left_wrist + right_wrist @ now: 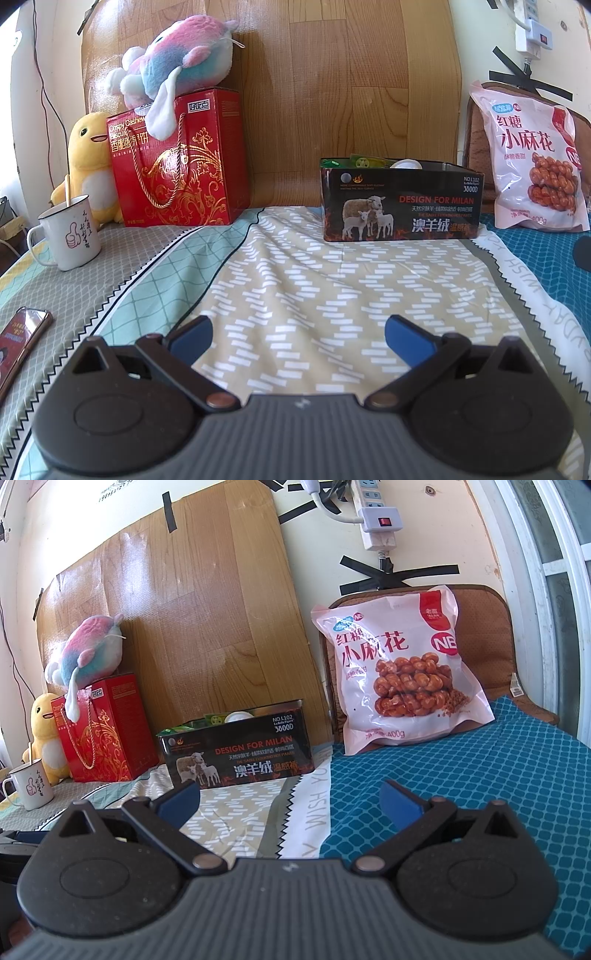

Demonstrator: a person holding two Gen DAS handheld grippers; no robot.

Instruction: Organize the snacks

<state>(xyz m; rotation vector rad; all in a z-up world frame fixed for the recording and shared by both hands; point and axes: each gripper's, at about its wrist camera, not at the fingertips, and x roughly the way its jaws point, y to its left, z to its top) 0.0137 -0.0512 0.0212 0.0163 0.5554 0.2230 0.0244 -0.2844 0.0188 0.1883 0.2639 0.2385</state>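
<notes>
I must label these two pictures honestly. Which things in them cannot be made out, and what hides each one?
- Contents of the black tin: both views, its front wall hides all but a few tops.
- Phone: left wrist view, cut by the left edge.
- Yellow plush: both views, partly behind the red box and the mug.
- Small print on the snack bag: too small.

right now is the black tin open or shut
Open: the black tin has no lid on, and green packets and a white round thing show above its rim.
</notes>
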